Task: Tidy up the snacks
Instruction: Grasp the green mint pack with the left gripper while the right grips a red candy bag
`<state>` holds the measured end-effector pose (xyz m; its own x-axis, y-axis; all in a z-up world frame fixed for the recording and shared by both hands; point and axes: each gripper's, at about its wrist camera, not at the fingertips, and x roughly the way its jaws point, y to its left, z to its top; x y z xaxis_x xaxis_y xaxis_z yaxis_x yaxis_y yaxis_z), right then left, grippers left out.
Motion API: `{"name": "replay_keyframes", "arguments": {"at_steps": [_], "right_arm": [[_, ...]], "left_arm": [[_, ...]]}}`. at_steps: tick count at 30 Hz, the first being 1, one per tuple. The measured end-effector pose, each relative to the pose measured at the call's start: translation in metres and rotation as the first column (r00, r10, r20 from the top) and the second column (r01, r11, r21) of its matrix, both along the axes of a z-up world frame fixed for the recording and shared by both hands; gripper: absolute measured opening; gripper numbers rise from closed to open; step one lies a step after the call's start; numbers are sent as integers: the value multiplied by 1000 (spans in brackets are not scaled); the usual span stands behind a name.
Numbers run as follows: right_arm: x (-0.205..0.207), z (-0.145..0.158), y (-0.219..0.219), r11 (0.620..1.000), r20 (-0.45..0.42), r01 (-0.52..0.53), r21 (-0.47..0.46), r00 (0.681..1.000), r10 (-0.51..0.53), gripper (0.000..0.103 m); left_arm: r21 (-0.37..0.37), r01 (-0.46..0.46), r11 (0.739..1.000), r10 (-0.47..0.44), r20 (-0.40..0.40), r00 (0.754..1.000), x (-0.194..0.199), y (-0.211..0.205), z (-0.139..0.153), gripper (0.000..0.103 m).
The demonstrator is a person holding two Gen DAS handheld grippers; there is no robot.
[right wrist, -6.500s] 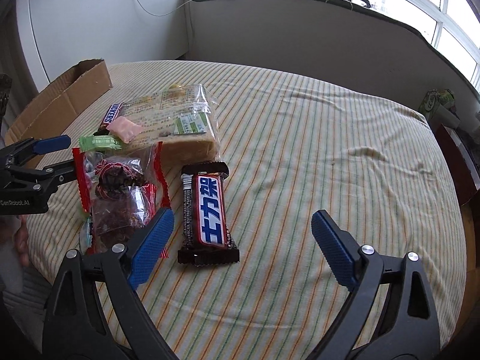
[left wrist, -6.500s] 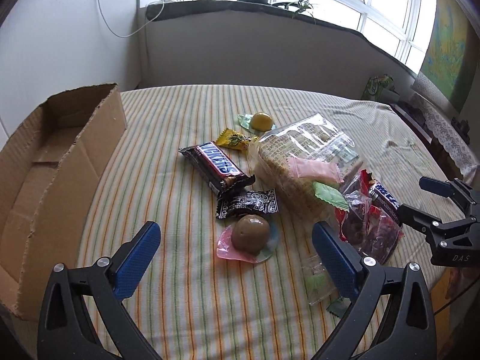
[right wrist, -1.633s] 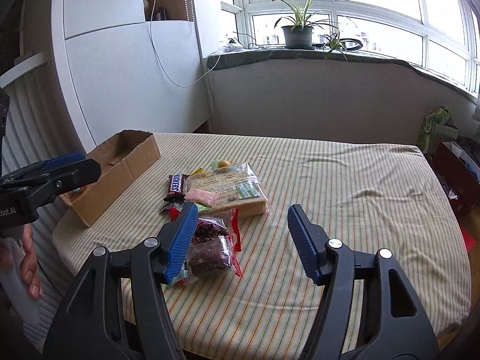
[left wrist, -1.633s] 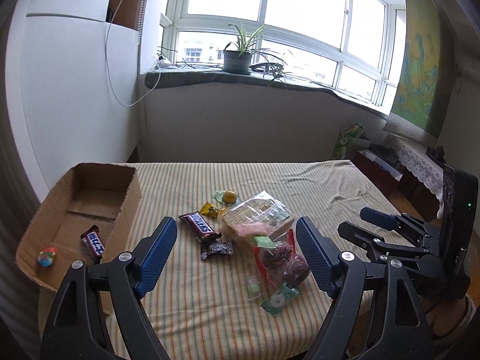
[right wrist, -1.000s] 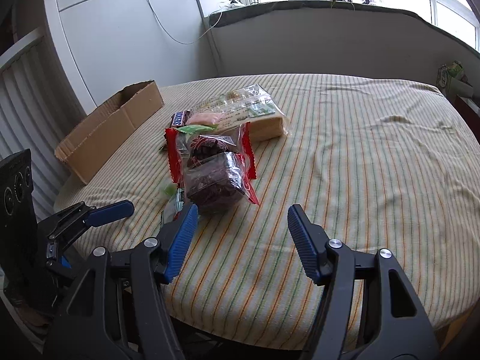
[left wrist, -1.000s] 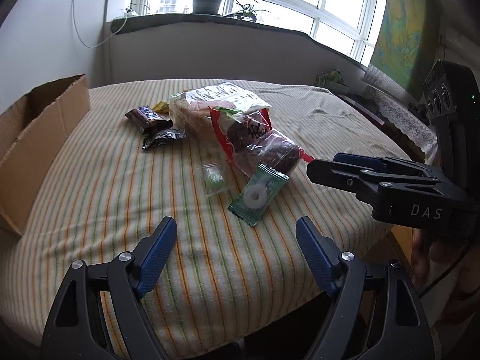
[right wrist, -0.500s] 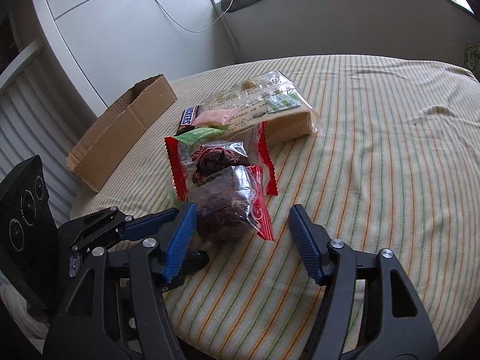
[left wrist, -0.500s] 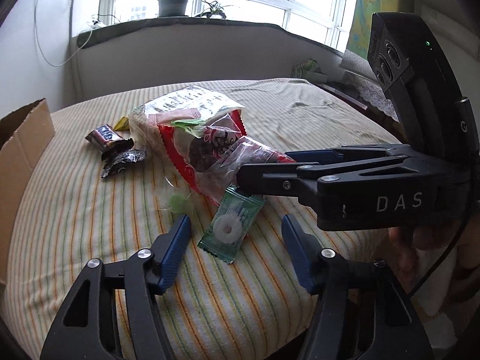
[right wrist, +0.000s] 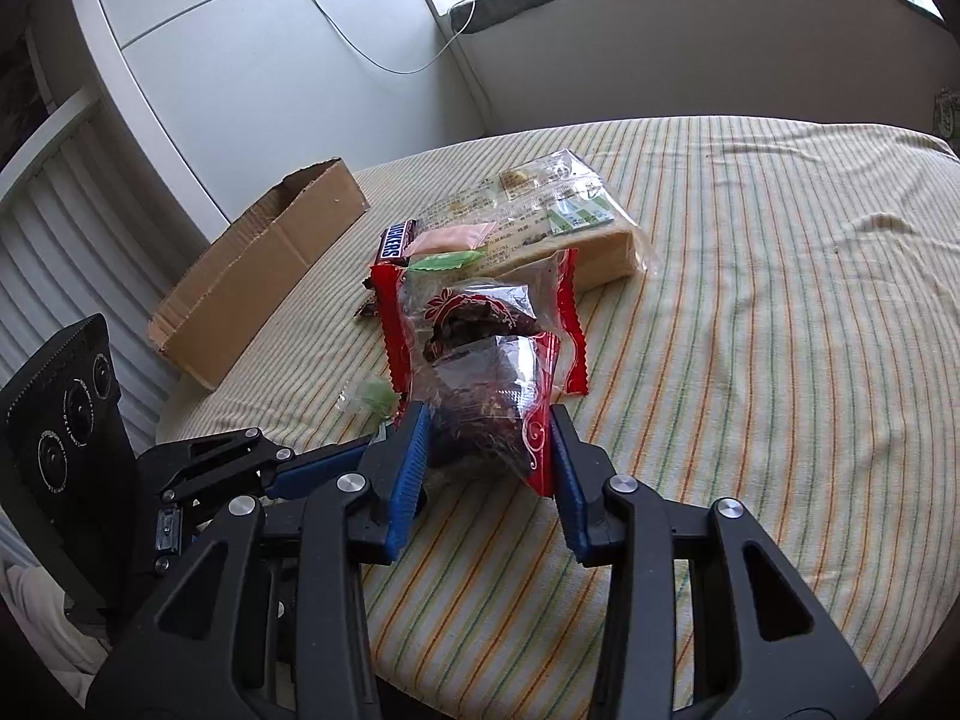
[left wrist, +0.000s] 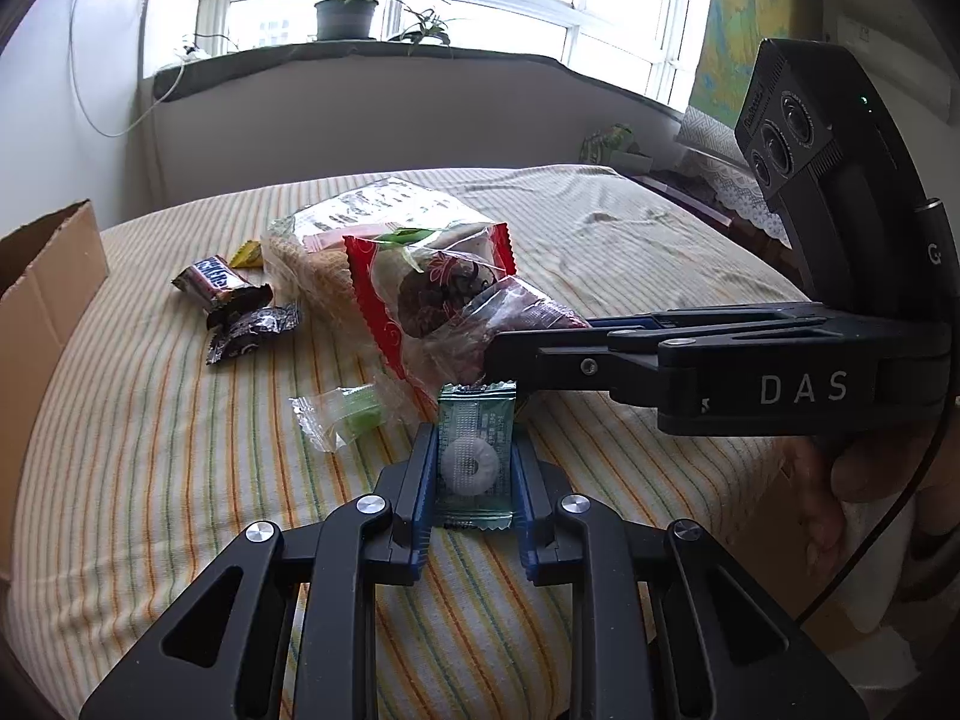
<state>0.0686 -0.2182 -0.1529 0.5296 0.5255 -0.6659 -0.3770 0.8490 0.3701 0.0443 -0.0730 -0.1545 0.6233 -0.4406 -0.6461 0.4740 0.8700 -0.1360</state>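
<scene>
Both grippers just went from wide to closing: left gripper (left wrist: 473,468) pads now clamp the mint packet (left wrist: 475,457) on the cloth, right gripper (right wrist: 489,450) squeezing the red bag (right wrist: 486,396). Pickups nearly set; box (right wrist: 264,264) next, I reckon.

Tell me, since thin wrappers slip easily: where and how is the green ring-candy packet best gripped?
Probably across its two long side edges, coming from its near short end. The green ring-candy packet lies flat, lengthwise between the left tongs, whose jaws are closing on those edges. Its far end sits close under the right tongs, so approaching from there looks blocked.
</scene>
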Motion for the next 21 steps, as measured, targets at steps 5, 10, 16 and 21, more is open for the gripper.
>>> {"name": "replay_keyframes", "arguments": {"at_steps": [5,10,16,21], "right_arm": [[-6,3,-6,1000,13,19,-2,1000,-19,38],[-9,-1,-11,999,12,38,9,999,-38,38],[-19,7,-14,999,54,43,18,998,-44,36],[-18,21,-20,997,77,74,29,994,-76,35]], "left_arm": [[-5,-1,1000,1,-1,1000,-5,2,2,21],[-24,-19,1000,19,-14,1000,-6,5,0,21],[-36,-38,999,37,-14,999,-5,8,2,21],[-60,-67,996,68,12,998,-5,20,17,21]]}}
